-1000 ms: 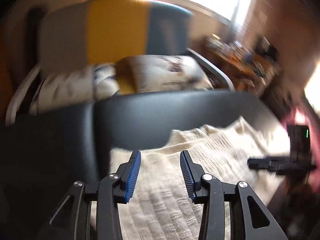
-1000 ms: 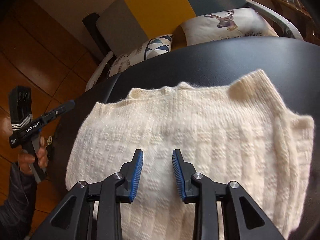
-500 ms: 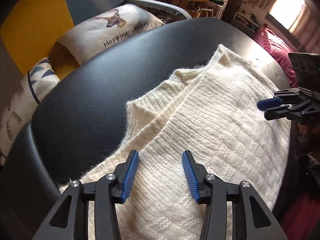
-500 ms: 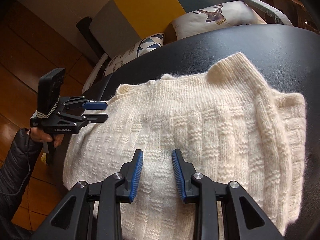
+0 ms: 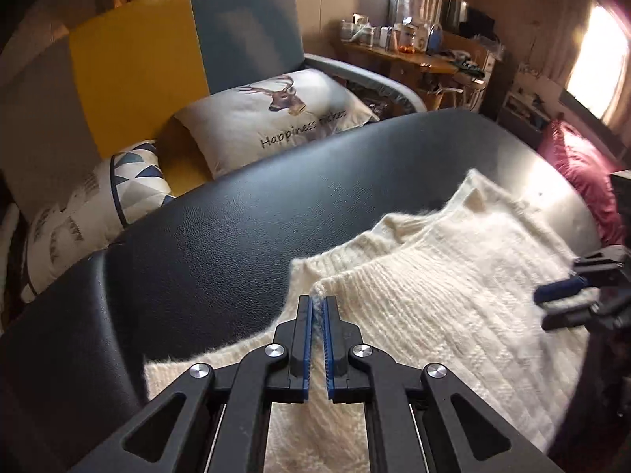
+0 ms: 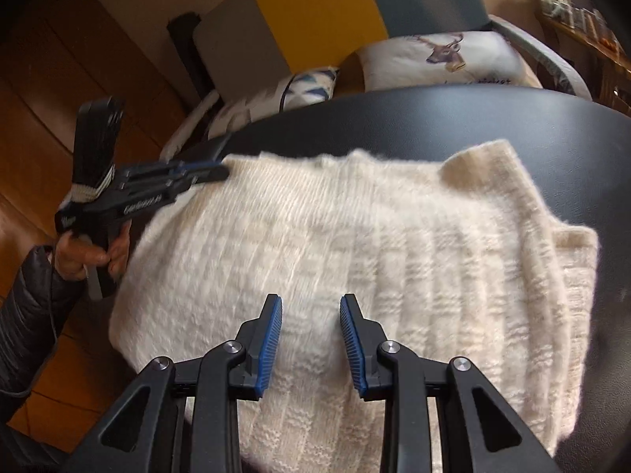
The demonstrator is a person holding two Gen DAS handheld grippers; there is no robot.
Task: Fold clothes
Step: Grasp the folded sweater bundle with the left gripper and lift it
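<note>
Sunlit clutter fills the back of the room: a wooden desk crowded with jars under a bright window, and a sofa with grey, yellow and blue panels carrying a deer-print pillow and a triangle-patterned cushion. Closer in, a black leather-textured table holds a cream knitted sweater, folded and lying flat, with one ribbed edge doubled over on its far side. At the sweater's left edge the left gripper has its blue-padded fingers pressed nearly together, a ridge of cream knit pinched between their tips; from the right wrist view the same tool reaches in from the side, held by a hand in a dark quilted sleeve. Low over the near part of the sweater hangs the right gripper, its fingers spread apart with only knit showing between them and nothing held. A dark red cushion sits beyond the table's right end, near a bright patch of light
</note>
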